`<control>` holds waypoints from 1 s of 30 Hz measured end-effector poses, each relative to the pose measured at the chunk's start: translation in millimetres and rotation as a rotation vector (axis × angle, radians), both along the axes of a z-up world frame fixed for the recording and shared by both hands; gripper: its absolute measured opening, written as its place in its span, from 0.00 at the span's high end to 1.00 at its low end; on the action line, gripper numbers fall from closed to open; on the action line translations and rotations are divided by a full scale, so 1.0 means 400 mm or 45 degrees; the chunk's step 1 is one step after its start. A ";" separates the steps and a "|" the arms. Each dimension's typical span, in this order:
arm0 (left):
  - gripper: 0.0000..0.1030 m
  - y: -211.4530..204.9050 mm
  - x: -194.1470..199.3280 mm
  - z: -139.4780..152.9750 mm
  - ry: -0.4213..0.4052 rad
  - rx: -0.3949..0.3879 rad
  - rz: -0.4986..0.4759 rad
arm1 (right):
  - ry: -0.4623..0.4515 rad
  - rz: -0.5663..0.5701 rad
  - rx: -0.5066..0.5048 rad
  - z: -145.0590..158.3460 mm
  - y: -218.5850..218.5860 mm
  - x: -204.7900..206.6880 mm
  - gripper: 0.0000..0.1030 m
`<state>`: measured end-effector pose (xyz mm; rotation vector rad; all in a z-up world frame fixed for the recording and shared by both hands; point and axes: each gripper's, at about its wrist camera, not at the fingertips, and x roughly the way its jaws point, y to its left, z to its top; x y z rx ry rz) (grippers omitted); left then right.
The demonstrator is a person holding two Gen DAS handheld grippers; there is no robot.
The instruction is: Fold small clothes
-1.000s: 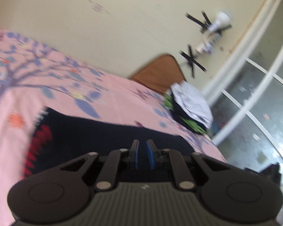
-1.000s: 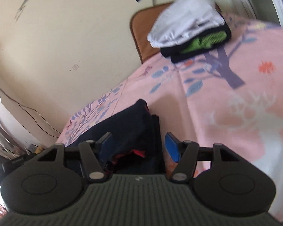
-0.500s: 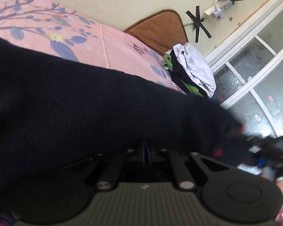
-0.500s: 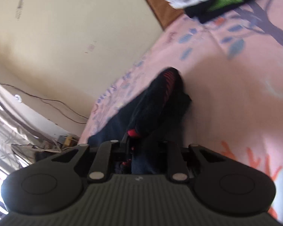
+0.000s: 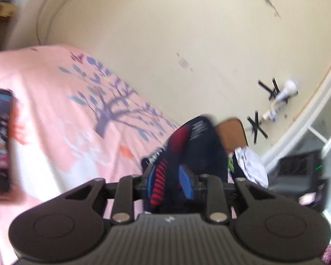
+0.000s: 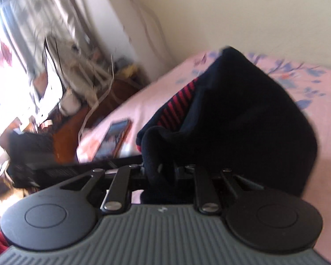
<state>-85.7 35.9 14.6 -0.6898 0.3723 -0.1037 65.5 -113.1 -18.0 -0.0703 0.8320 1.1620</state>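
Above the pink tree-print bedsheet (image 5: 61, 110), the dark navy knit garment (image 6: 242, 114) hangs bunched between both claws. The left gripper (image 5: 168, 182) has just been opening, its blue pads apart with red-striped cloth loose between them. The right gripper (image 6: 165, 172) is clamped on a thick fold. Soft, light and floppy, the knit will likely sag; hems or corners look best to pinch. A phone (image 6: 113, 139) lies on the sheet near the garment.
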 end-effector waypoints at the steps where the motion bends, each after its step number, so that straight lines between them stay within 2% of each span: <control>1: 0.63 0.007 -0.001 0.005 -0.006 0.004 0.017 | 0.015 0.016 -0.037 -0.035 0.028 0.007 0.80; 3: 0.53 -0.001 0.021 0.017 -0.015 0.020 0.012 | -0.013 0.053 -0.003 -0.058 0.039 -0.007 0.82; 4: 0.52 -0.013 0.039 0.022 -0.022 0.030 -0.014 | -0.009 0.043 -0.001 -0.050 0.040 -0.011 0.81; 6: 0.52 -0.045 0.088 0.031 -0.017 0.059 -0.069 | 0.012 0.076 0.025 -0.037 0.009 -0.013 0.69; 8: 0.54 -0.075 0.127 0.031 0.005 0.099 -0.096 | 0.064 0.123 0.071 -0.013 -0.048 -0.012 0.45; 9: 0.55 -0.086 0.145 0.028 0.027 0.117 -0.100 | 0.062 0.136 0.083 0.006 -0.072 -0.021 0.41; 12: 0.55 -0.107 0.180 0.019 0.095 0.141 -0.094 | -0.064 0.124 0.135 0.081 -0.143 -0.048 0.41; 15: 0.56 -0.094 0.182 0.003 0.128 0.111 -0.074 | -0.171 -0.008 0.193 0.144 -0.189 -0.022 0.41; 17: 0.59 -0.090 0.178 -0.001 0.140 0.094 -0.068 | -0.217 -0.091 0.189 0.164 -0.173 0.009 0.45; 18: 0.63 -0.092 0.177 0.000 0.151 0.102 -0.063 | -0.224 -0.110 0.188 0.165 -0.155 0.025 0.51; 20: 0.74 -0.100 0.178 -0.003 0.188 0.132 -0.064 | -0.217 -0.126 0.160 0.141 -0.097 0.063 0.56; 21: 0.81 -0.106 0.182 -0.008 0.222 0.158 -0.063 | -0.209 -0.134 0.114 0.120 -0.063 0.076 0.58; 22: 0.83 -0.112 0.185 -0.016 0.253 0.186 -0.056 | -0.196 -0.139 0.029 0.082 -0.046 0.098 0.62; 23: 0.83 -0.114 0.188 -0.026 0.270 0.200 -0.055 | -0.196 -0.141 -0.062 0.036 -0.017 0.113 0.70; 25: 0.83 -0.116 0.189 -0.037 0.275 0.223 -0.033 | -0.376 -0.114 -0.106 -0.016 0.021 0.102 0.70; 26: 0.83 -0.117 0.189 -0.038 0.278 0.231 -0.027 | -0.415 -0.120 -0.131 -0.017 0.026 0.089 0.70; 28: 0.82 -0.118 0.190 -0.036 0.279 0.241 -0.026 | -0.432 -0.127 -0.155 -0.009 0.019 0.078 0.66; 30: 0.80 -0.118 0.192 -0.031 0.282 0.247 -0.039 | -0.398 -0.129 -0.103 -0.004 -0.005 0.093 0.67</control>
